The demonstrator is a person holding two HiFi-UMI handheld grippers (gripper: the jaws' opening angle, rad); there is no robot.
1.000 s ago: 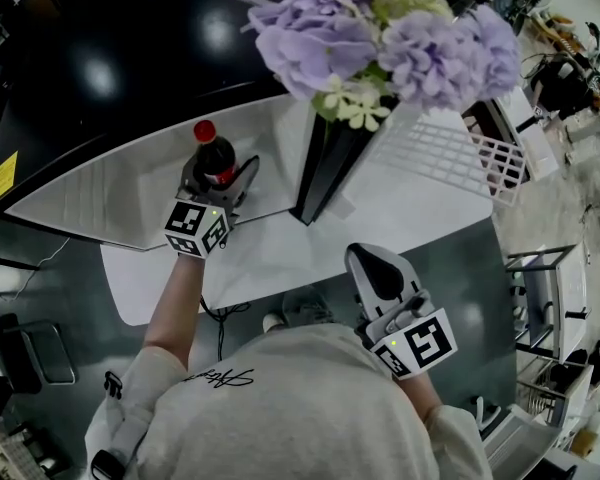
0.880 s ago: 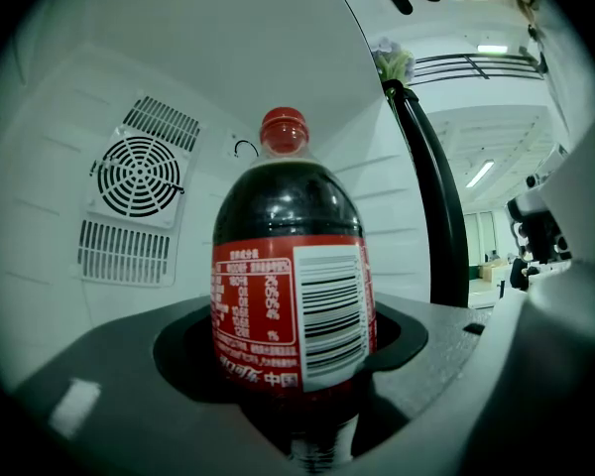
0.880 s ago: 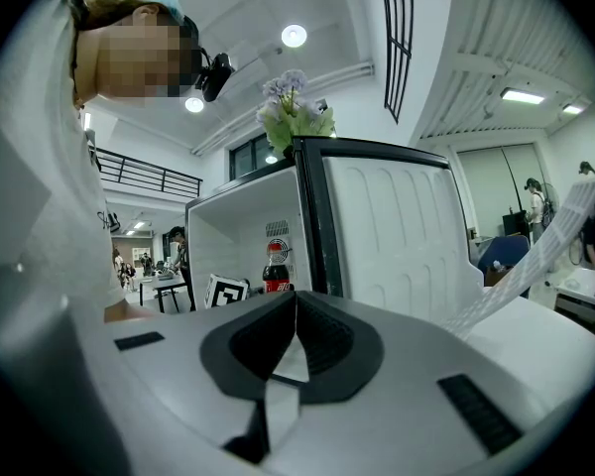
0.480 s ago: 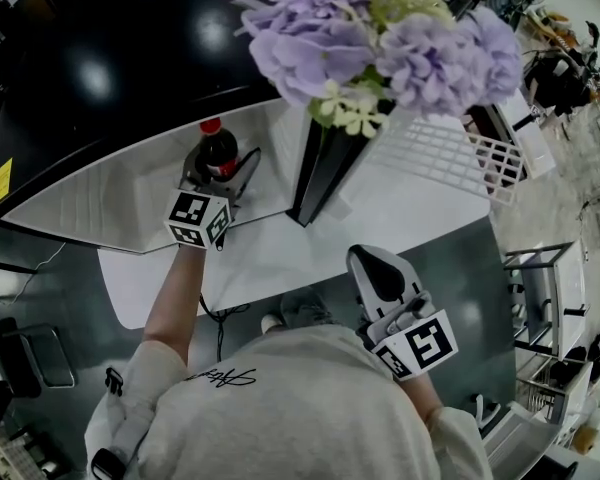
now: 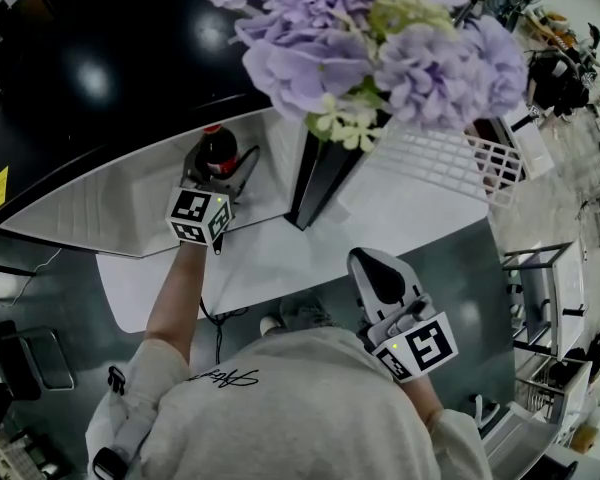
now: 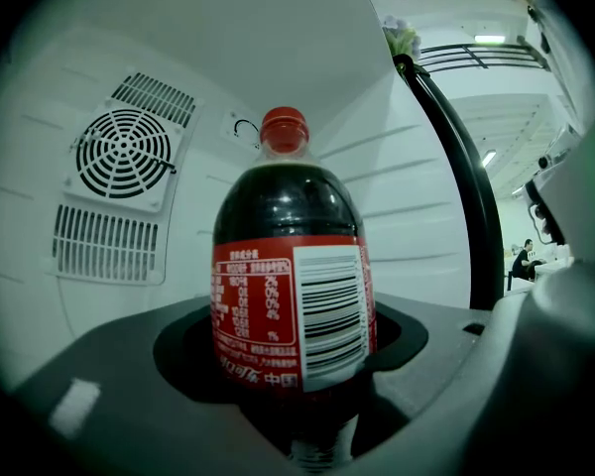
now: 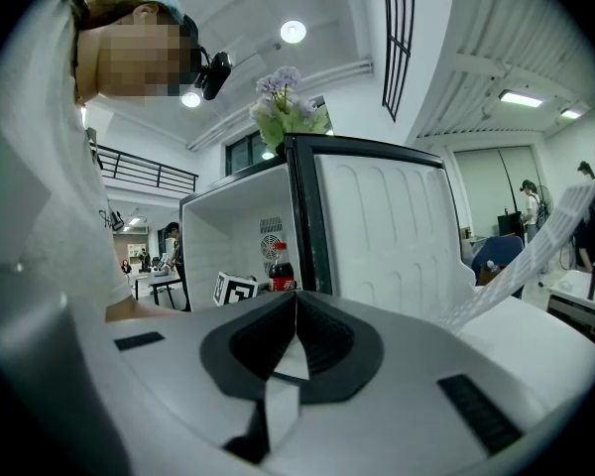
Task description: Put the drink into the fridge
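The drink is a dark cola bottle (image 5: 216,148) with a red cap and a red label (image 6: 293,276). It stands upright between the jaws of my left gripper (image 5: 218,173), which is shut on its lower body (image 6: 294,390). Bottle and gripper are inside the open white fridge (image 5: 100,198), in front of its back wall with a round fan vent (image 6: 125,152). My right gripper (image 5: 372,268) hangs near my body, outside the fridge. Its jaws meet with nothing between them (image 7: 296,310).
The fridge door (image 5: 445,158) stands open to the right, with white rack shelves; its inner side (image 7: 387,226) faces my right gripper. Purple flowers (image 5: 370,38) sit on the fridge's black top (image 5: 100,68). A black fridge frame edge (image 5: 325,173) stands right of the bottle.
My left gripper has carried the bottle a little deeper into the fridge. The right gripper has stayed where it was.
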